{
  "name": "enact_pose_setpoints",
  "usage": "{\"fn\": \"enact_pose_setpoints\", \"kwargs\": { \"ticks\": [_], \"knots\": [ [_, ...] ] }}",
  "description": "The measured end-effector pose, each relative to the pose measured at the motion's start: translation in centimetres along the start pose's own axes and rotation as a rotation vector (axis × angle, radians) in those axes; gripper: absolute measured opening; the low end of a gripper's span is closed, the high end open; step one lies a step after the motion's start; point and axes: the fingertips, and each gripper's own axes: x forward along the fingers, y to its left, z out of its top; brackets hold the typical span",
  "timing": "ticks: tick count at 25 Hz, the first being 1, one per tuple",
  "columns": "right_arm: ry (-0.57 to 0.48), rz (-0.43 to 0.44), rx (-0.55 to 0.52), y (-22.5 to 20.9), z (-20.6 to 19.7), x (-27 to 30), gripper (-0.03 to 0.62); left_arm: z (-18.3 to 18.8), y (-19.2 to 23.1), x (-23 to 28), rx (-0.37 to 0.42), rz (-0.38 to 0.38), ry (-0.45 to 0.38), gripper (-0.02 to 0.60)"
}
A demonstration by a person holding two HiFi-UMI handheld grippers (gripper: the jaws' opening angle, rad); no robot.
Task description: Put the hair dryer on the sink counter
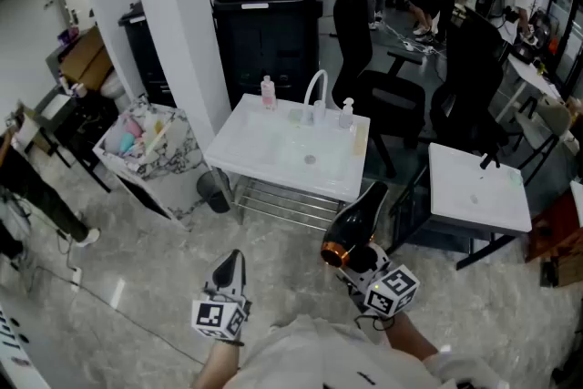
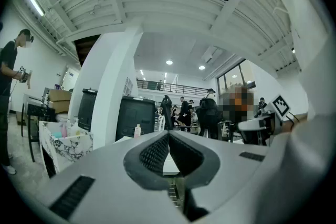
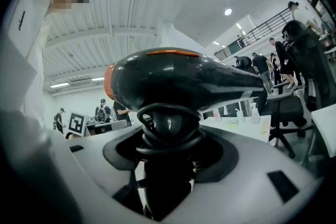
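Note:
A black hair dryer (image 1: 357, 221) with an orange rear ring is held in the air in front of the white sink counter (image 1: 264, 161), which stands a short way ahead. My right gripper (image 1: 358, 258) is shut on the hair dryer's handle; in the right gripper view the black body (image 3: 189, 80) fills the middle above the jaws. My left gripper (image 1: 230, 270) hangs at the lower left with its jaws pressed together and nothing between them. In the left gripper view the fingertips (image 2: 168, 140) meet, with the counter beyond.
A curved faucet (image 1: 314, 91) and small bottles (image 1: 268, 92) stand at the sink's back edge. A marbled box of items (image 1: 150, 146) sits left of it, a white table (image 1: 478, 187) to the right. Black office chairs (image 1: 387, 96), a dark bin (image 1: 269, 23) and several people are behind.

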Motion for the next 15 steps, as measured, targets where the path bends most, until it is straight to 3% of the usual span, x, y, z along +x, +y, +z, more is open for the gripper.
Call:
{"fn": "enact_pose_setpoints", "kwargs": {
  "ticks": [15],
  "knots": [
    [0.002,-0.009,-0.013,0.9,0.27,0.03,0.278,0.16,0.27,-0.66,-0.011,-0.002,0.002,0.027]
  ]
}}
